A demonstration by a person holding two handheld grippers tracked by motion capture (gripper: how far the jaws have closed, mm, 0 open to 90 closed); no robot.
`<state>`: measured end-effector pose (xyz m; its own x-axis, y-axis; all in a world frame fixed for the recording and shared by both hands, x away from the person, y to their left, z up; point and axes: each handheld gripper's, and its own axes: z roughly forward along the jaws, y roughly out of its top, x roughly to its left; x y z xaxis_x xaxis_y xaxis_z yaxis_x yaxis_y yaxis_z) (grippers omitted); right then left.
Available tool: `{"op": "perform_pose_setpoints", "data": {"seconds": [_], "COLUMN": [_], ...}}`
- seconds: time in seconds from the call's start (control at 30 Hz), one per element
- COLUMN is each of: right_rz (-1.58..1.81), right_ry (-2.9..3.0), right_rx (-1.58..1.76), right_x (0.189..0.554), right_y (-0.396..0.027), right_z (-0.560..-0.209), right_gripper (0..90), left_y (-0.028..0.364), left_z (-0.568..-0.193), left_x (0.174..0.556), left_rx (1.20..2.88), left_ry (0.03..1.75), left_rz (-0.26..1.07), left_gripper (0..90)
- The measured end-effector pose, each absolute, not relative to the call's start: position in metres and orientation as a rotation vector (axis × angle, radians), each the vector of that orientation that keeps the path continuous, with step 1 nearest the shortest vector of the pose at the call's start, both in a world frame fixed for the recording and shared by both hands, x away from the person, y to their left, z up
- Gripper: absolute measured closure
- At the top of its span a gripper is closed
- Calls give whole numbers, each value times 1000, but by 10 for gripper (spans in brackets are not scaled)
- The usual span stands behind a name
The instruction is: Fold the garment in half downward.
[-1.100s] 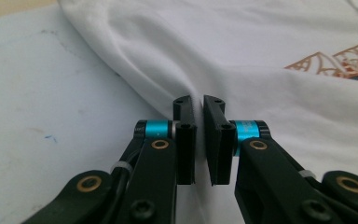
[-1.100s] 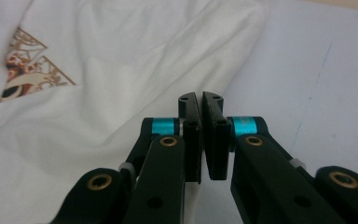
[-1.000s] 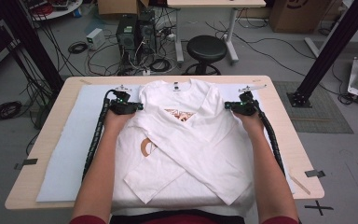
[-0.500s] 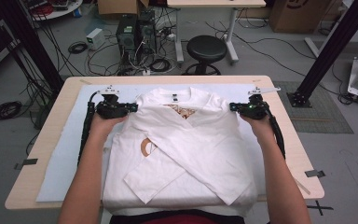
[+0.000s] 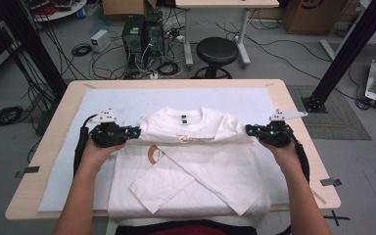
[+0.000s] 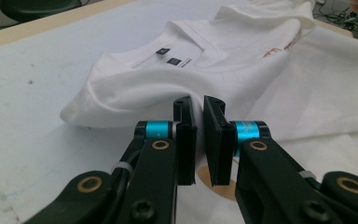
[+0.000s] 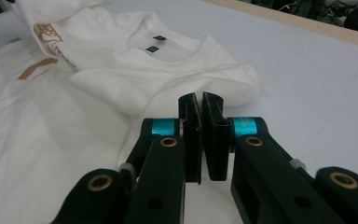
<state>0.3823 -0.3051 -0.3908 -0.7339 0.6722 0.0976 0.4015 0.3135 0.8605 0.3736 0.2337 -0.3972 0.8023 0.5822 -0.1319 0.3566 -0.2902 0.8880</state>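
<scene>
White cotton T-shirt (image 5: 191,161) lies flat on the pale mat (image 5: 68,161) over the worktop (image 5: 298,122), sleeves crossed over the body, between the two tongs. Left tongs (image 5: 136,132) pinch the shoulder fold at the shirt's left edge; in the left gripper view the jaws stand almost together with thin fabric between them (image 6: 198,133). Right tongs (image 5: 249,130) do the same at the far shoulder, jaws nearly shut on cloth (image 7: 201,130).

Risks, as I judge them: thin fabric could slip out of one grip if the pull turns uneven, leaving the fold crooked. Lifting too fast could undo the crossed sleeves lying just below the tongs. The hem hangs over the near worktop edge, so dragging could pull the whole shirt off-square.

Pose: both forearms reach forward from the near edge, spread wide, hands gripping the tool bodies from behind, tongs pointing inward toward each other, roughly level and low over the mat.
</scene>
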Motion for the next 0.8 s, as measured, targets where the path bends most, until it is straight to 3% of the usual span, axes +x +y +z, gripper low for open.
{"op": "perform_pose_setpoints", "data": {"seconds": [0.5,0.8], "right_rz": [1274,1215], "right_ry": [2381,2438], "right_rx": [944,979], "right_x": [324,322], "right_y": [-306,-304], "right_z": [-435,-450], "right_gripper": [877,876], "left_y": [233,225], "left_z": [-435,-447], "left_x": [334,331], "left_rx": [2000,2119], "left_ry": [717,741], "left_rz": [168,157], "left_gripper": [832,829]}}
